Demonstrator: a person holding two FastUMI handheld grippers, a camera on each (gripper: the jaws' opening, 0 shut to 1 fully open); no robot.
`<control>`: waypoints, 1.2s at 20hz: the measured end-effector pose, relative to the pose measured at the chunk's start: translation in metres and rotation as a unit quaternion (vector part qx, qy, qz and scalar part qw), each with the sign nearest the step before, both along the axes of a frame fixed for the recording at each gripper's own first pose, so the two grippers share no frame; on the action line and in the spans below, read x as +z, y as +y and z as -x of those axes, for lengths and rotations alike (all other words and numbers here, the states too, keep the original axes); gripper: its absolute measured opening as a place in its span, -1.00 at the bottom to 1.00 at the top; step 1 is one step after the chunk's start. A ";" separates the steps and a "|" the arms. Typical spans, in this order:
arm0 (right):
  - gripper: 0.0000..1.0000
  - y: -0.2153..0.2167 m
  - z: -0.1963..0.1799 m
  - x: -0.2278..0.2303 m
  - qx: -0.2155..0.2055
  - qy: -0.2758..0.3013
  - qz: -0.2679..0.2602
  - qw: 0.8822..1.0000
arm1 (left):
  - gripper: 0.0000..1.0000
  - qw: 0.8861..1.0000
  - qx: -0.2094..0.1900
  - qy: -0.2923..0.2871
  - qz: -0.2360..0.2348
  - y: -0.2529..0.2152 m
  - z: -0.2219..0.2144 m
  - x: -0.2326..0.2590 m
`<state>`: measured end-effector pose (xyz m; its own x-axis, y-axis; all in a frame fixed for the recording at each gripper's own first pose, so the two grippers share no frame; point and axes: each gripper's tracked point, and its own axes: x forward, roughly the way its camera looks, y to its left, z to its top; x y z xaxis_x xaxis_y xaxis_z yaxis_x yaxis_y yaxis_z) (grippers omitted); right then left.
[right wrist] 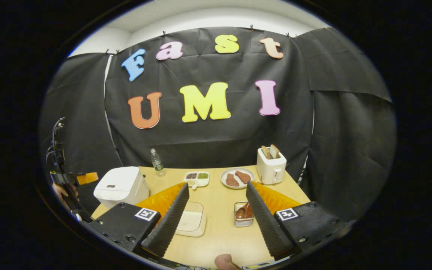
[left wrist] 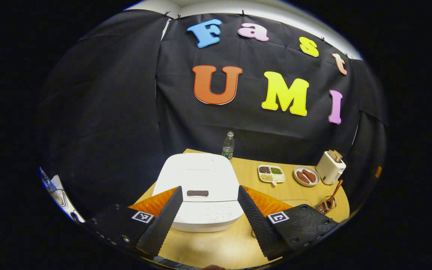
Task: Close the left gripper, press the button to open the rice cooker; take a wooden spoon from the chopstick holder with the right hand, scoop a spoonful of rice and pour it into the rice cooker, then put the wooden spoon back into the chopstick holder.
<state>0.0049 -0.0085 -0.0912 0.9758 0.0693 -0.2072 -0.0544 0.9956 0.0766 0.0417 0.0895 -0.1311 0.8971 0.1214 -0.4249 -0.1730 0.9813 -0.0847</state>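
Left gripper view looks down its spread-open left tool point(left wrist: 209, 210) at the white rice cooker point(left wrist: 201, 187), lid shut, its dark button point(left wrist: 197, 193) framed between the fingers, likely lined up for the press once the fingers close. Right gripper view shows the right tool point(right wrist: 216, 213) also open, empty, above the bench point(right wrist: 219, 232). The wooden spoon point(right wrist: 244, 212) stands in the wire chopstick holder point(right wrist: 243, 222) just ahead; rice presumably sits in the far divided tray point(right wrist: 196, 178).

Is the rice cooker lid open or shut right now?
Shut. The rice cooker has its white lid flat on the body, button untouched between the left gripper fingers, which are spread apart.
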 end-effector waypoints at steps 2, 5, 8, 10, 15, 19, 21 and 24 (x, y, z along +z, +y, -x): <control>1.00 0.005 0.000 0.009 0.002 -0.009 -0.005 1.000 | 0.89 0.999 -0.005 -0.029 0.012 -0.013 0.014 0.024; 1.00 0.011 0.008 0.026 0.005 -0.023 -0.010 1.000 | 0.89 0.998 -0.018 -0.056 0.007 -0.027 0.037 0.047; 1.00 0.012 0.019 0.038 -0.004 -0.036 -0.012 0.999 | 0.89 0.996 -0.026 -0.081 0.010 -0.042 0.060 0.073; 1.00 0.011 0.028 0.038 -0.012 -0.036 -0.011 0.999 | 0.89 0.994 -0.031 -0.106 0.017 -0.054 0.074 0.089; 0.97 0.032 0.034 0.032 0.005 -0.033 0.005 0.999 | 0.88 0.986 -0.061 -0.153 0.007 -0.075 0.095 0.106; 0.97 0.059 0.035 0.044 0.025 -0.054 0.017 0.998 | 0.89 0.986 -0.073 -0.149 0.007 -0.085 0.100 0.102; 0.97 0.068 0.036 0.047 0.030 -0.060 0.024 0.997 | 0.89 0.985 -0.075 -0.153 0.004 -0.085 0.100 0.102; 1.00 0.076 0.040 0.047 0.035 -0.063 0.039 0.997 | 0.88 0.985 -0.083 -0.149 0.002 -0.090 0.104 0.099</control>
<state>-0.0347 0.0677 -0.0443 0.9878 0.1270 -0.0904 -0.1286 0.9916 -0.0118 -0.0626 -0.0007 -0.0321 0.9893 -0.0389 -0.1404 0.0234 0.9936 -0.1106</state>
